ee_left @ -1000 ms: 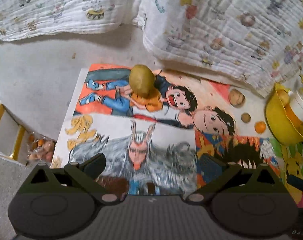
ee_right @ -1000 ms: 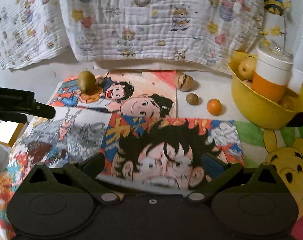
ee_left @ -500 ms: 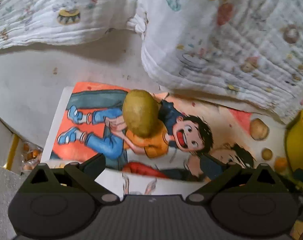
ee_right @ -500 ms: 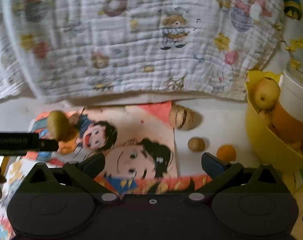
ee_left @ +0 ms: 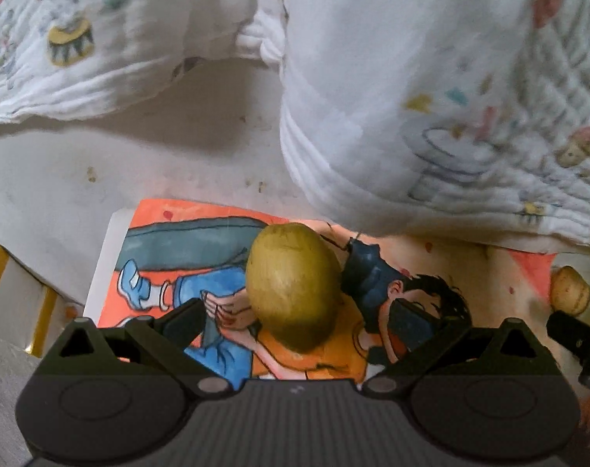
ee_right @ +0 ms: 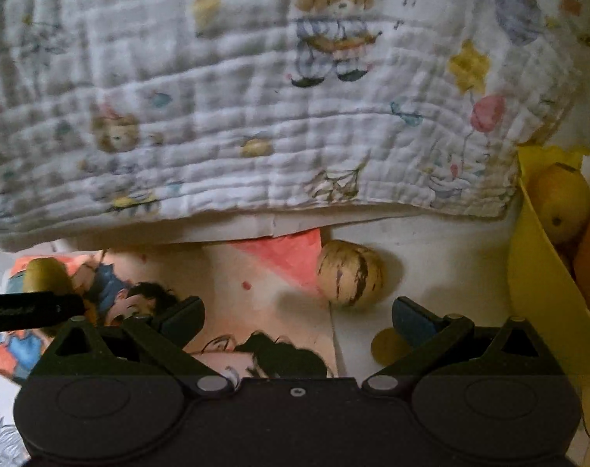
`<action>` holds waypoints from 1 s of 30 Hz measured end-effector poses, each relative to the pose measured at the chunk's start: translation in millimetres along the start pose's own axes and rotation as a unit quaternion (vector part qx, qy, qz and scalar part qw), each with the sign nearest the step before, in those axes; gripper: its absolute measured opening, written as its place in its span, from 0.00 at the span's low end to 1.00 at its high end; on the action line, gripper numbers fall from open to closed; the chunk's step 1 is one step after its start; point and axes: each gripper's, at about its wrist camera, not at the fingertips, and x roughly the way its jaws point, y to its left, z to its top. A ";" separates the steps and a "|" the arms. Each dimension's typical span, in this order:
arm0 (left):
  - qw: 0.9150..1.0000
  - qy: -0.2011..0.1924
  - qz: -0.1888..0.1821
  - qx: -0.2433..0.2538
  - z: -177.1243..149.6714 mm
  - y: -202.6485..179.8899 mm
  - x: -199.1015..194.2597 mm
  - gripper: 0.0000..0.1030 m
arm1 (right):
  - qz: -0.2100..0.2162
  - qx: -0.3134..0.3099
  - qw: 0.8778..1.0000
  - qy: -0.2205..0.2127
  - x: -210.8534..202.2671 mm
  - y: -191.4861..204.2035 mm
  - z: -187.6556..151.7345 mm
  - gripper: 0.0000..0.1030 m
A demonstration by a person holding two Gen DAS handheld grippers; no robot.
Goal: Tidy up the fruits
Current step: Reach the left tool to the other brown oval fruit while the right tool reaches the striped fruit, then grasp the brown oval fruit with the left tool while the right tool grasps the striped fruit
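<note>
White desk surface [ee_left: 81, 179] runs under a quilted blanket [ee_right: 256, 116] printed with bears, balloons and stars, which hangs down over the back of the scene in both wrist views. Cartoon drawings [ee_left: 201, 241] in bright orange, blue and black lie flat on the desk, spread below the blanket's edge.

On the drawing in the left wrist view sits a greenish-yellow oval fruit [ee_left: 293, 288], resting on the orange-shirted figure. The left gripper [ee_left: 295, 321] has its fingers [ee_left: 184, 321] spread wide, one on each side of the fruit's near end, with a gap showing between each fingertip and the fruit, so nothing is gripped. At the right edge of that view a striped pale fruit [ee_left: 571, 286] lies on the desk, and a dark piece of the other gripper pokes in just below it.

In the right wrist view the striped pale fruit [ee_right: 349, 272] lies at the corner of the drawings, just beyond the right gripper [ee_right: 296, 319], whose fingers [ee_right: 411, 319] are also wide apart and hold nothing. A small round brownish fruit [ee_right: 384, 344] shows partly behind the right-hand fingertip. A yellow bowl [ee_right: 536, 292] stands at the right edge with a yellow fruit [ee_right: 561, 198] inside it. Far left, the greenish-yellow fruit [ee_right: 46, 274] appears with the left gripper's dark finger [ee_right: 30, 309] in front of it.
</note>
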 end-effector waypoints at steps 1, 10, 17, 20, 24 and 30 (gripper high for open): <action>1.000 0.001 0.003 0.003 0.8 -0.5 3.0 0.99 | -0.004 -0.006 1.000 -0.002 4.7 -0.2 0.6 0.99; 1.000 0.002 -0.001 0.019 6.2 -3.8 22.7 0.99 | -0.004 -0.031 0.999 -0.007 35.4 -12.0 4.8 0.99; 0.999 -0.005 -0.018 0.031 10.4 -11.5 31.8 0.96 | 0.009 -0.035 0.999 0.001 52.5 -18.3 10.2 0.97; 0.998 -0.010 -0.015 0.052 10.6 -19.2 33.9 0.94 | 0.014 -0.048 0.999 0.010 61.1 -12.9 16.1 0.96; 0.998 -0.022 -0.016 0.058 11.9 -24.2 33.6 0.89 | 0.018 -0.047 0.999 0.017 62.6 -13.6 19.3 0.94; 0.997 -0.036 -0.034 0.057 16.5 -30.6 31.5 0.79 | 0.022 -0.046 0.998 0.026 66.4 -18.1 12.6 0.91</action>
